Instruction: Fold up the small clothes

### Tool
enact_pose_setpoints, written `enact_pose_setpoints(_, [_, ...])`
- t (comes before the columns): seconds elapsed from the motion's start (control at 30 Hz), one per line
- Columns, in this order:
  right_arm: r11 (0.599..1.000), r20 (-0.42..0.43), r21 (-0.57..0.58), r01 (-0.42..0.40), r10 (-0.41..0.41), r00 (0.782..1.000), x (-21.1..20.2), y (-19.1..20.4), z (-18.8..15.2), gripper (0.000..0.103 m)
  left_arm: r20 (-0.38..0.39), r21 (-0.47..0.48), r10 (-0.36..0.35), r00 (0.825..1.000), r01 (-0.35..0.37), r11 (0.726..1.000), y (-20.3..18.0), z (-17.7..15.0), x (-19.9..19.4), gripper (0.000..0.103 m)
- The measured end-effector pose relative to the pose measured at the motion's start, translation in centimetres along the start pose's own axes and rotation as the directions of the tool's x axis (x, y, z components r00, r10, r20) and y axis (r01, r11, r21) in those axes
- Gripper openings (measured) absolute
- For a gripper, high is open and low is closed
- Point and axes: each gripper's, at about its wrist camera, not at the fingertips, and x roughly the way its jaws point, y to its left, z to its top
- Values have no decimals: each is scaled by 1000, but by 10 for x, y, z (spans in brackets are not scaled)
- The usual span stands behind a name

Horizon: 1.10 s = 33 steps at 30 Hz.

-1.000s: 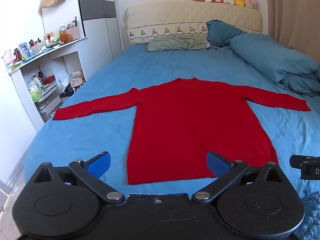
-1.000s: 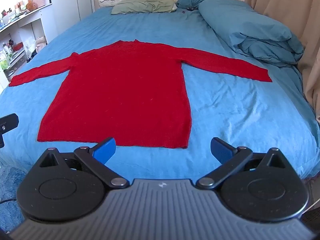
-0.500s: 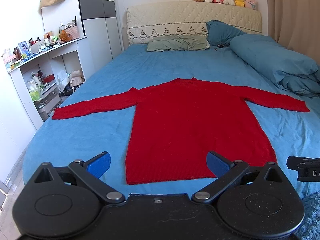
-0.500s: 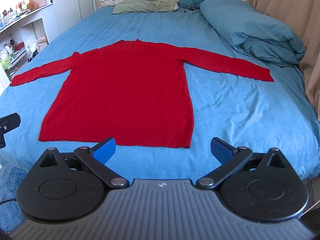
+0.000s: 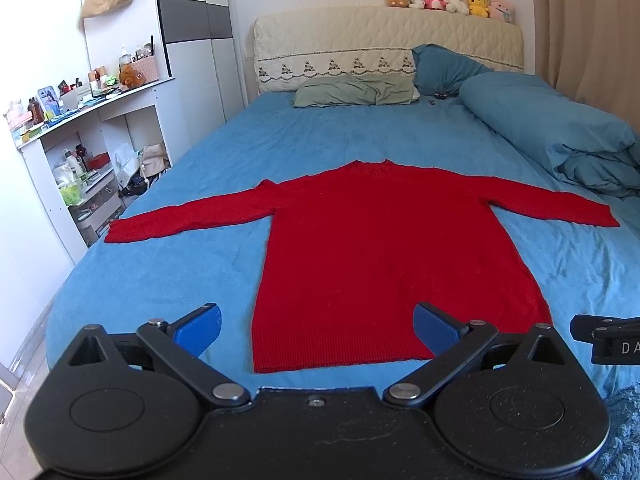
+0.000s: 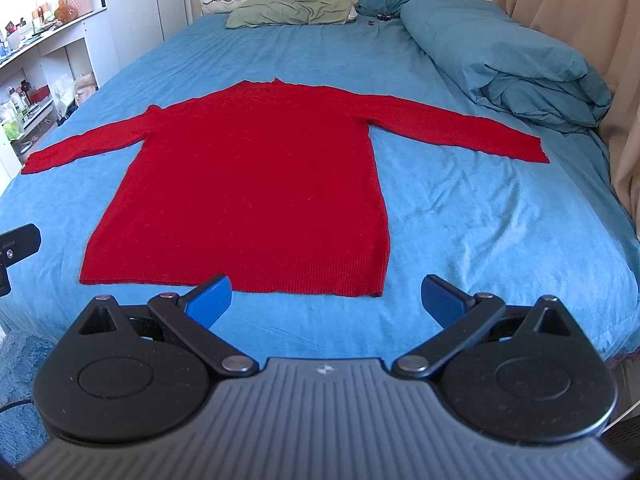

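Observation:
A red long-sleeved sweater [image 5: 384, 256] lies flat on the blue bed sheet [image 5: 168, 280], both sleeves spread out sideways and the hem nearest me. It also shows in the right wrist view [image 6: 256, 192]. My left gripper [image 5: 318, 326] is open and empty, held just short of the hem's left half. My right gripper [image 6: 326, 298] is open and empty, held just short of the hem's right corner. Neither gripper touches the sweater.
A rolled blue duvet [image 5: 560, 136] lies along the bed's right side. Pillows [image 5: 356, 90] and a headboard [image 5: 384, 40] are at the far end. A cluttered white shelf unit [image 5: 80, 144] stands left of the bed. A curtain [image 6: 600, 40] hangs at the right.
Both grippers have moved a little forward toward the sweater's hem. Both stay open and the sweater has not moved.

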Motion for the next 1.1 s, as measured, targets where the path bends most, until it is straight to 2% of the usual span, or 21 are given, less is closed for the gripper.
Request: enact_pose_setpoints(1.1, [1000, 5, 2, -4, 4, 1000, -3, 6, 1, 103, 10, -11, 2, 1000, -2, 1000, 1, 1, -5, 103])
